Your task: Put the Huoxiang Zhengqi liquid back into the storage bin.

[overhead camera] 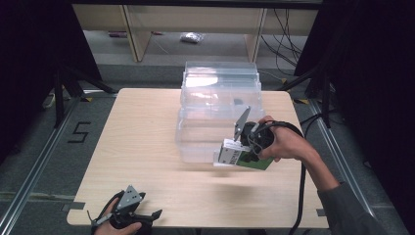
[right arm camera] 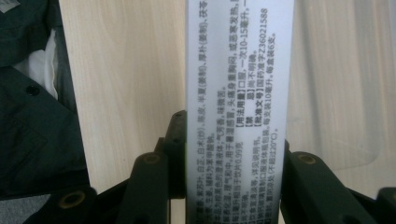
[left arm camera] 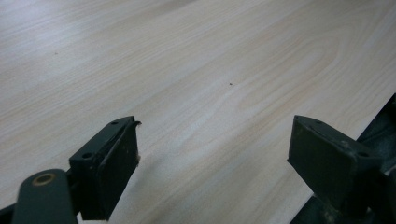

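— Beside the clear plastic bin [overhead camera: 220,110], at its near right corner, what have you got?

— My right gripper [overhead camera: 254,136] is clamped on a white and green carton [overhead camera: 243,159]. In the right gripper view the carton [right arm camera: 239,93] runs straight up between my jaws, its white side printed with small black text, both jaws pressed against it.

— Is the carton on the counter [overhead camera: 147,147]?

— I hold it just in front of the bin, lying roughly level; from the high view I cannot tell whether it touches the counter. It sits against the bin's near wall, or very close to it.

— And your other hand?

— My left gripper [overhead camera: 134,215] is well away from the bin, at the counter's near edge on the left. Its jaws stand wide apart with nothing between them; the left gripper view shows bare pale wood [left arm camera: 210,70] beyond them.
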A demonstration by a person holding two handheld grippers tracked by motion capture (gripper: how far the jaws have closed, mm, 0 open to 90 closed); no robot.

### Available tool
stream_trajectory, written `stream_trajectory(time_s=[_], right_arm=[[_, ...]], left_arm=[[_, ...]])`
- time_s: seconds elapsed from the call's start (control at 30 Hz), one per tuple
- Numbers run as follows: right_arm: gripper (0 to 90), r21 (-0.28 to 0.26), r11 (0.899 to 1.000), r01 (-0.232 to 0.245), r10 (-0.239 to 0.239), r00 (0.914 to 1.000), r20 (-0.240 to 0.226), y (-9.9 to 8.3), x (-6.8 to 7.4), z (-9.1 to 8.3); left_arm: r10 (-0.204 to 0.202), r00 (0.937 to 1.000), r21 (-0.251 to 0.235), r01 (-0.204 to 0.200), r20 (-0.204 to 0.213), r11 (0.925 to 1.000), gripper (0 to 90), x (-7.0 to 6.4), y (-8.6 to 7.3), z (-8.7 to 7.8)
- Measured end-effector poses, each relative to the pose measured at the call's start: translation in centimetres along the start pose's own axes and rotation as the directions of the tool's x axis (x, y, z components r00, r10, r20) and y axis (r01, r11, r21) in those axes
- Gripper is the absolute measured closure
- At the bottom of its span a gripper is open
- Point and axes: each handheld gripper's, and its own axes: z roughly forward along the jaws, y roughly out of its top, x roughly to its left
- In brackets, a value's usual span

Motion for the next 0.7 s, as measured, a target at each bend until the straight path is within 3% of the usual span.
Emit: stream_trajectory(time_s=[0.17, 0.2, 0.33, 0.4, 0.47, 0.53, 0.63, 0.67, 0.7], right_arm=[[64.9, 0.002, 1.000, -0.020, 0.020, 0.9998, 0.001, -0.2, -0.9, -0.6], [64.9, -0.003, 1.000, 0.007, -0.007, 1.0000, -0.001, -0.2, -1.3, -0.7], [64.8, -0.011, 0.999, -0.037, 0.037, 0.9993, -0.005, -0.2, -1.5, -1.3], [64.9, -0.017, 1.000, 0.000, -0.001, 1.0000, -0.005, -0.2, -2.2, -1.7], [64.9, -0.003, 1.000, -0.030, 0.030, 0.9995, -0.006, -0.2, -2.6, -1.9], [64.8, 0.008, 1.000, 0.010, -0.010, 0.9999, -0.005, 0.0, -3.5, -2.0], [64.8, 0.003, 1.000, -0.024, 0.024, 0.9997, -0.004, 0.1, -4.3, -2.2], [64.8, 0.010, 1.000, 0.007, -0.007, 1.0000, 0.000, 0.2, -4.7, -2.2], [64.8, 0.010, 1.000, 0.007, -0.007, 1.0000, 0.000, 0.2, -4.7, -2.2]], left_arm=[[0.009, 0.9999, 0.007, -0.009, 0.007, 0.9999, 15.5, 0.0, 0.0, 0.1], [0.009, 1.0000, 0.004, -0.009, 0.004, 1.0000, 15.5, 0.0, 0.0, 0.0], [-0.002, 1.0000, 0.002, 0.002, -0.004, 1.0000, 15.5, 0.0, 0.0, 0.0], [0.003, 1.0000, 0.006, -0.003, 0.003, 1.0000, 15.5, 0.0, 0.0, 0.0], [0.002, 1.0000, 0.004, -0.002, 0.006, 1.0000, 15.5, -0.1, 0.0, 0.0], [0.013, 0.9999, 0.006, -0.013, 0.006, 0.9999, 15.5, 0.0, 0.0, 0.0], [0.003, 1.0000, 0.001, -0.003, 0.000, 1.0000, 15.5, 0.0, 0.0, 0.1], [0.011, 0.9999, 0.004, -0.012, 0.008, 0.9999, 15.5, 0.0, 0.0, 0.0], [0.011, 0.9999, 0.004, -0.012, 0.008, 0.9999, 15.5, 0.0, 0.0, 0.0]])
